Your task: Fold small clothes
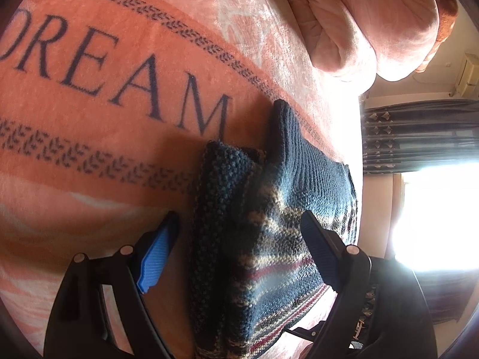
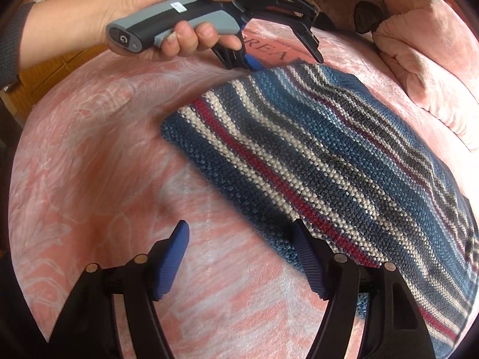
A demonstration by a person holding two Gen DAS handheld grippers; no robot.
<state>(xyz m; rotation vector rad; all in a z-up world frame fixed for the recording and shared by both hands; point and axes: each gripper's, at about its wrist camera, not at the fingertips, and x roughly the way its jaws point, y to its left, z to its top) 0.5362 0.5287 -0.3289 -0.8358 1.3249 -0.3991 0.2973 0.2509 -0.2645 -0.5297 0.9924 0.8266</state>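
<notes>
Though spread wide, right gripper (image 2: pixel 242 260) fingers (image 2: pixel 308 266) barely over sweater (image 2: pixel 329 155) edge.

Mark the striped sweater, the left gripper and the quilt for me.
striped sweater (image 2: pixel 329 161): right wrist view, middle of the knit.
left gripper (image 2: pixel 284 51): right wrist view, between its fingertips.
quilt (image 1: pixel 374 24): left wrist view, bunched pink fold.

The left gripper (image 1: pixel 239 248) and right gripper (image 2: pixel 241 257) have black frames, round brass-coloured pins and ribbed blue fingers (image 2: pixel 173 264). One grey-and-black handle (image 2: pixel 167 21) bears a "G". The person's sleeve (image 2: pixel 12 45) is dark grey knit.
</notes>
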